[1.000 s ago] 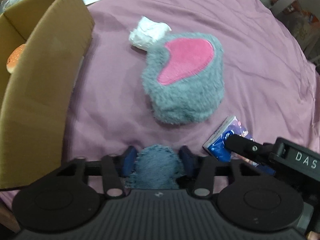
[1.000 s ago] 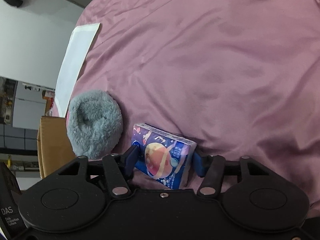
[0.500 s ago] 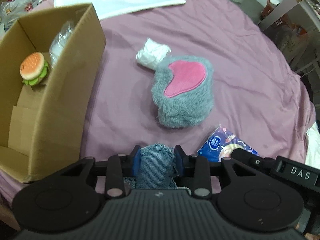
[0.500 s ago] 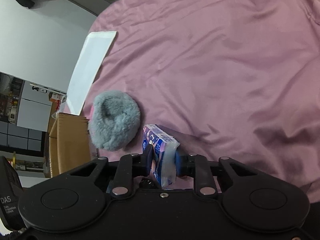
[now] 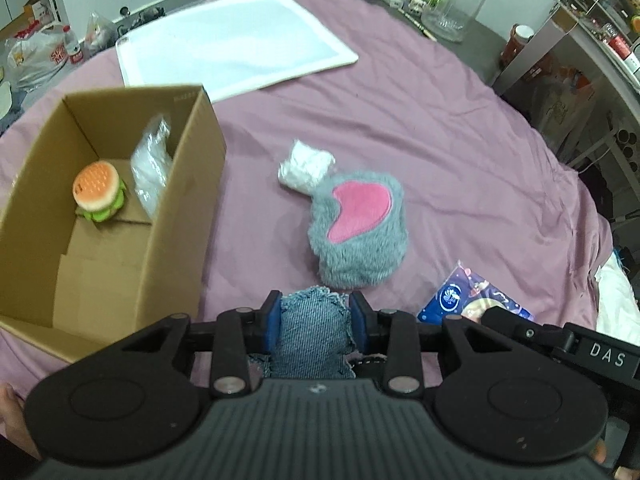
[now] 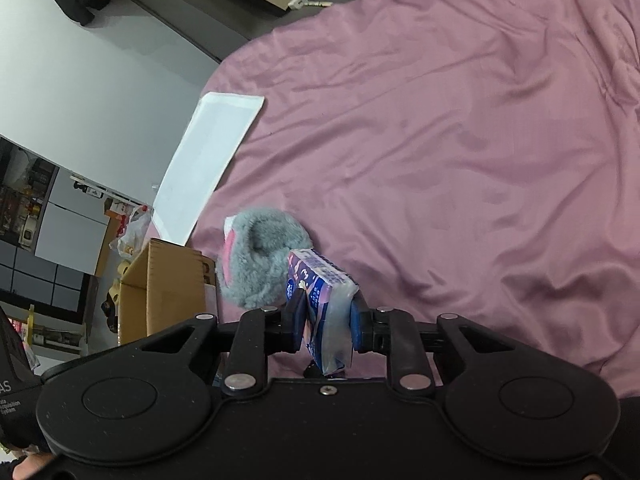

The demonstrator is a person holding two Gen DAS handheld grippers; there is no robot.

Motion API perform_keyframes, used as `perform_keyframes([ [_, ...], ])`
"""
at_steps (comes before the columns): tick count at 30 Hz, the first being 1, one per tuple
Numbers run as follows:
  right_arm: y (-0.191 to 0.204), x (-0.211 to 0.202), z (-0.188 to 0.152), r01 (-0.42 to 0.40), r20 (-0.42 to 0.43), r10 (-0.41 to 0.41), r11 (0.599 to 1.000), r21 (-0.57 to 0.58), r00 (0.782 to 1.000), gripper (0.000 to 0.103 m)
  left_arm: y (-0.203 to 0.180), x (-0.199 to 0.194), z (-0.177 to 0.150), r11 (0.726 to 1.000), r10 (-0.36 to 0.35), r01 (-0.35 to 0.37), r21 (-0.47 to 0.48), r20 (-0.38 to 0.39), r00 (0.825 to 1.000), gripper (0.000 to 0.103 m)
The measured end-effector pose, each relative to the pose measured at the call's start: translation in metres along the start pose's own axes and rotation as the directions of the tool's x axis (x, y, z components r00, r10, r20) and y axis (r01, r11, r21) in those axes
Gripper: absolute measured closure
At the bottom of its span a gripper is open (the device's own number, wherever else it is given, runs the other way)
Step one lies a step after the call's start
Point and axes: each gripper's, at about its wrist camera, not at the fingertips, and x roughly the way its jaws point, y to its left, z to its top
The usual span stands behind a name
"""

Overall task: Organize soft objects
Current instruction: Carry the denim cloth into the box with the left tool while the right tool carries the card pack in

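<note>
Both units, the left gripper (image 5: 316, 322) and the right gripper (image 6: 326, 322), share a matte black ribbed housing with two round discs, silver pivot screws on angular black linkage arms and blue finger pads (image 5: 271, 320), one body side bearing white "DAS" lettering.

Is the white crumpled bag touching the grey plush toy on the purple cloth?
Touching. In the left wrist view the white crumpled bag lies against the upper left edge of the grey plush toy, with no cloth visible between them.

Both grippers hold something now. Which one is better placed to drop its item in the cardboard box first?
Probably left: the left gripper with its denim piece is beside the open box; the right gripper is farther away.
</note>
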Motion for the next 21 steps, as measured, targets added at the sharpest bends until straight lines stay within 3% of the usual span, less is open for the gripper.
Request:
perform_keyframes([
  [21, 0.067, -0.009, 0.007, -0.005, 0.070, 0.012, 0.996, -0.092, 0.997, 0.081, 0.048, -0.038, 0.029, 0.999, 0.002, 0.003, -0.045, 0.101, 0.995, 0.068],
])
